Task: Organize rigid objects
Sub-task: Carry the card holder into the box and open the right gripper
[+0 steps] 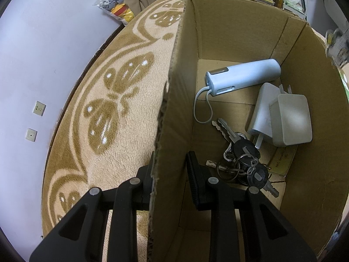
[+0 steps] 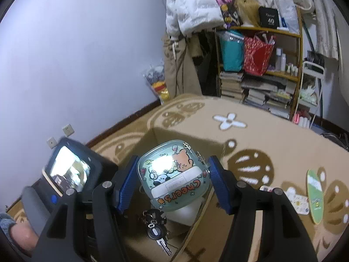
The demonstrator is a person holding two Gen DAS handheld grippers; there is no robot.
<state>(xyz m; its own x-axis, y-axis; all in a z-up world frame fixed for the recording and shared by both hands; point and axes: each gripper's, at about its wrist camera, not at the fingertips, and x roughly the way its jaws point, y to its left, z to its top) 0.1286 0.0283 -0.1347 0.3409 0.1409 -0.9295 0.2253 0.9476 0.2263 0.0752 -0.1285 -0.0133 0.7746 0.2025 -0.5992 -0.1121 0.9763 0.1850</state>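
My left gripper (image 1: 169, 174) is shut on the left wall of an open cardboard box (image 1: 174, 87), one finger outside and one inside. On the box floor lie a pale blue power bank (image 1: 244, 74), two grey plug chargers (image 1: 290, 118), a bunch of keys (image 1: 242, 159) and a tan card (image 1: 283, 159). My right gripper (image 2: 172, 181) is shut on a teal see-through case (image 2: 174, 174) with cartoon stickers and the word "Cheers", its blue pads (image 2: 126, 183) pressing both sides. The case hangs above the box (image 2: 196, 135), over the keys (image 2: 156, 224).
The box stands on a beige carpet with brown butterfly patterns (image 1: 109, 109). A green board-shaped item (image 2: 314, 194) and small cards (image 2: 298, 198) lie on the carpet to the right. The left hand-held device with its lit screen (image 2: 69, 170) is at the left. A crowded shelf (image 2: 261, 65) stands behind.
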